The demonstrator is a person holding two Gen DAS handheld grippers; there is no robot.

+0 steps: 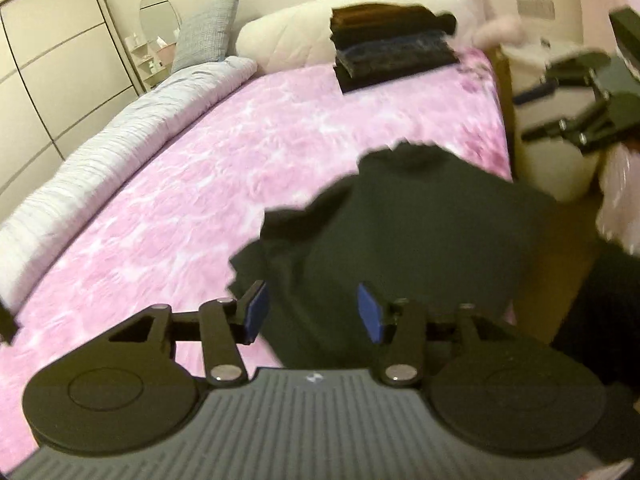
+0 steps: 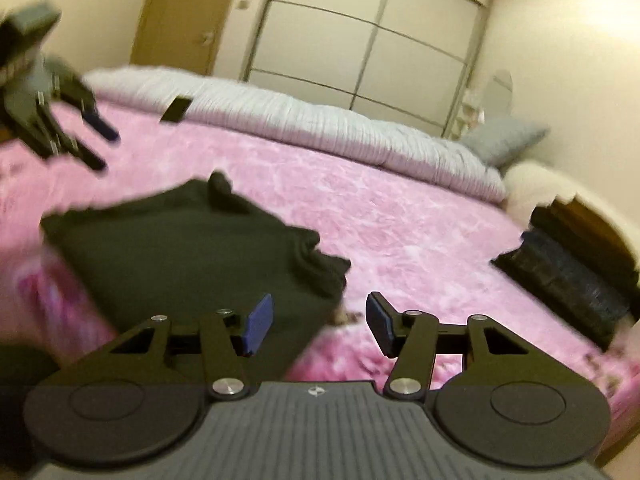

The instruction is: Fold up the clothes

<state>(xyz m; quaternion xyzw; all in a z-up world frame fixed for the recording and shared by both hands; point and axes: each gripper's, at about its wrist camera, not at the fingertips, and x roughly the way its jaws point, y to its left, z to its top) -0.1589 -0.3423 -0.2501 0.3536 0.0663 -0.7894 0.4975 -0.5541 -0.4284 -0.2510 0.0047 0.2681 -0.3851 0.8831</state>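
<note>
A black garment lies folded into a rough rectangle near the bed's edge, also seen as the black garment in the right wrist view. My left gripper hovers above its near side, open, with nothing between the blue pads. My right gripper is open too, over the garment's corner and the pink blanket. Each gripper shows in the other's view, raised in the air and open: the right gripper and the left gripper.
A pink fluffy blanket covers the bed. A stack of folded dark clothes sits by the white headboard cushion. A rolled pale duvet and grey pillow line the far side. A wardrobe stands behind.
</note>
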